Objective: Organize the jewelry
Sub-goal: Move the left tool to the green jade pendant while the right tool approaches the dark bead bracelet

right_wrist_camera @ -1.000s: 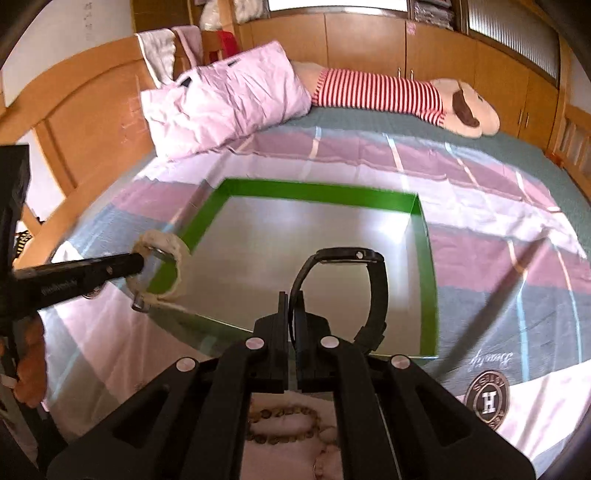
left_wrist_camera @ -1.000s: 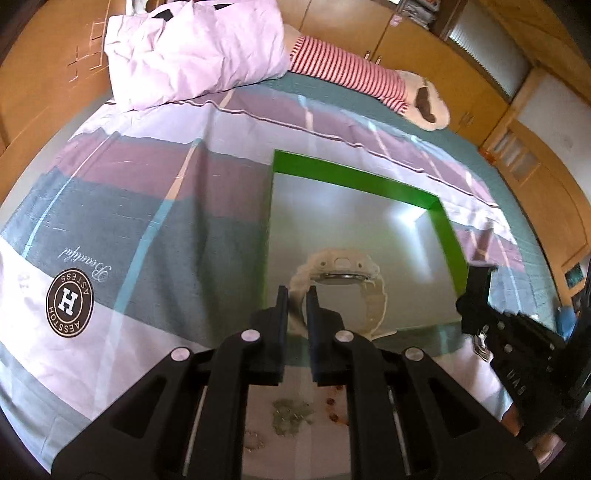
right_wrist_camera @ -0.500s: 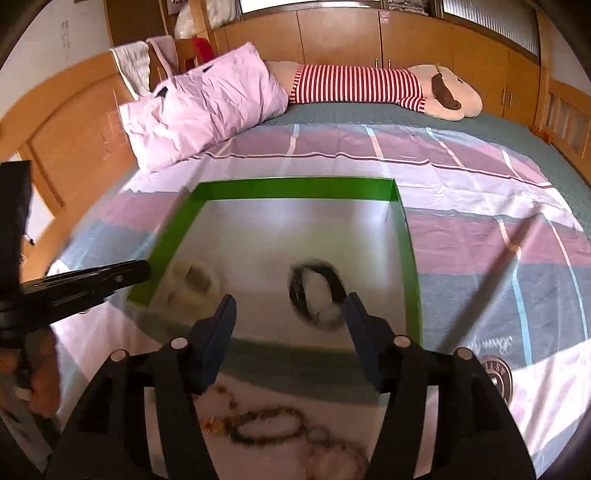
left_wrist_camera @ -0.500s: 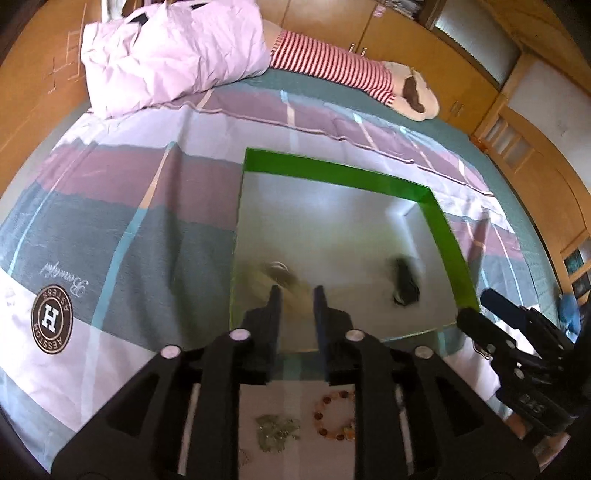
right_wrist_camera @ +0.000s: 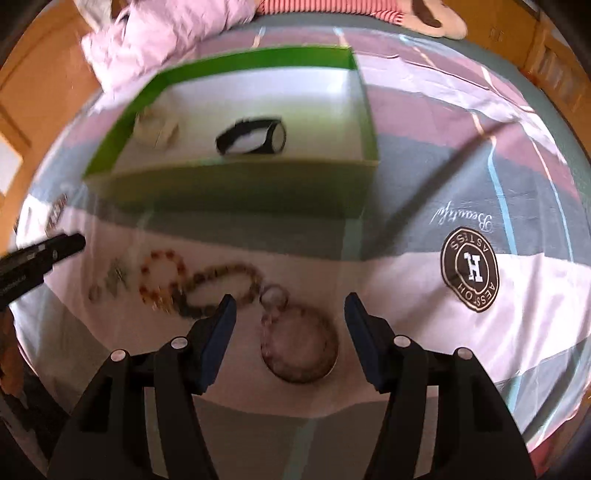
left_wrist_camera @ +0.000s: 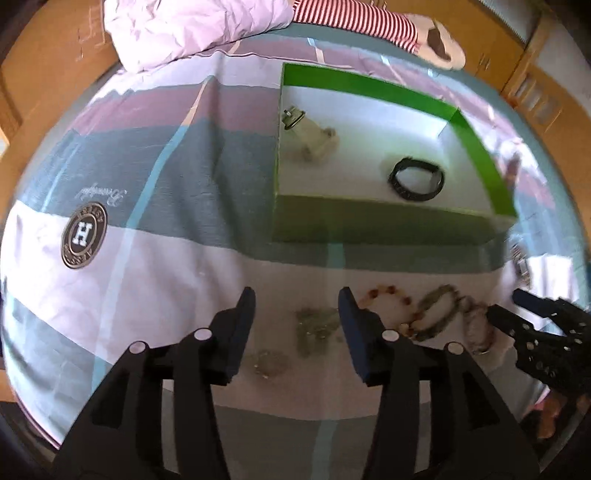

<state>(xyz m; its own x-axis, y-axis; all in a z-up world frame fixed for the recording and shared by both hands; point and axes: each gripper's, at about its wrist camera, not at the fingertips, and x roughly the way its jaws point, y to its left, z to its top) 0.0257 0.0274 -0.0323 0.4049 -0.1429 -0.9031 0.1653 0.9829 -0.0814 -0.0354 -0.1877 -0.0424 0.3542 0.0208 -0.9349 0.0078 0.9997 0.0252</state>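
A green box (left_wrist_camera: 388, 221) (right_wrist_camera: 236, 188) lies on the bed with a cream watch (left_wrist_camera: 310, 134) (right_wrist_camera: 155, 127) at its left and a black watch (left_wrist_camera: 415, 179) (right_wrist_camera: 255, 136) to the right. In front of the box, on the white stripe, lie a greenish necklace heap (left_wrist_camera: 314, 326), an amber bead bracelet (left_wrist_camera: 388, 295) (right_wrist_camera: 162, 273), a brown bead bracelet (left_wrist_camera: 437, 312) (right_wrist_camera: 221, 288) and a pink bead bracelet (right_wrist_camera: 299, 343). My left gripper (left_wrist_camera: 297, 306) hangs over the greenish heap, its jaws opening, nothing pressed. My right gripper (right_wrist_camera: 290, 312) stands open above the pink bracelet.
A pink pillow (left_wrist_camera: 192, 29) and a striped plush toy (left_wrist_camera: 369, 22) lie at the head of the bed. Wooden cabinets (left_wrist_camera: 517, 55) line the far side. A round brown logo (left_wrist_camera: 84, 234) (right_wrist_camera: 471, 269) marks the bedspread beside the box.
Both watches were let go and now lie in the box. Both grippers opened and drew back toward the near bed edge, lowering over the bracelets.
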